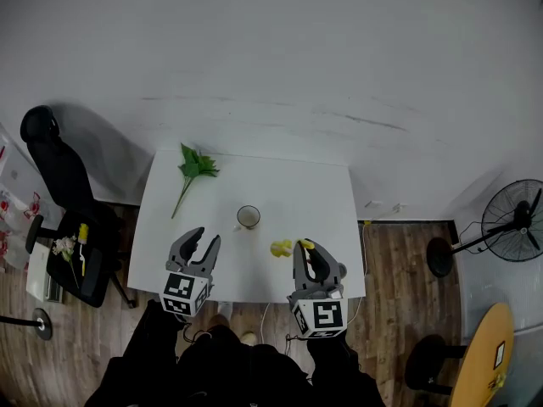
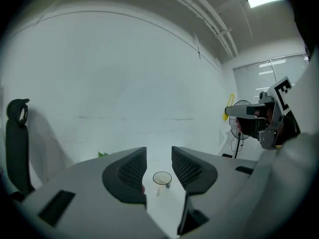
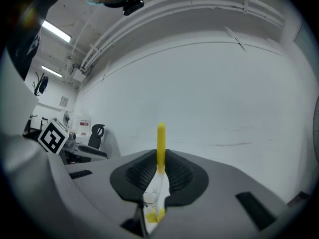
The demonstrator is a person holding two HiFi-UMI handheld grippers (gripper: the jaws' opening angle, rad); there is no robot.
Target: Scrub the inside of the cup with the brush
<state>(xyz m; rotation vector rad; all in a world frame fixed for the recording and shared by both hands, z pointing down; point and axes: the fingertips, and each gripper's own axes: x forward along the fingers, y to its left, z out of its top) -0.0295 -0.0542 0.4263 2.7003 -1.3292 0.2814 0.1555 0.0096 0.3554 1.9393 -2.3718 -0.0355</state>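
Observation:
A small cup (image 1: 248, 217) stands upright near the middle of the white table (image 1: 322, 193). My left gripper (image 1: 206, 237) hovers over the table's near left part, open and holding nothing. In the left gripper view the cup (image 2: 162, 178) shows some way ahead through the gap of the left gripper (image 2: 158, 163). My right gripper (image 1: 307, 248) is shut on the brush (image 1: 282, 248), to the right of the cup and nearer to me. In the right gripper view the brush's yellow handle (image 3: 160, 143) sticks up between the jaws of the right gripper (image 3: 159, 169), its yellow head hanging below.
A green leafy sprig (image 1: 193, 170) lies on the table's far left. A black office chair (image 1: 66, 206) stands left of the table, a floor fan (image 1: 513, 220) to the right, and a round wooden table (image 1: 482, 365) at the lower right. A white wall runs behind.

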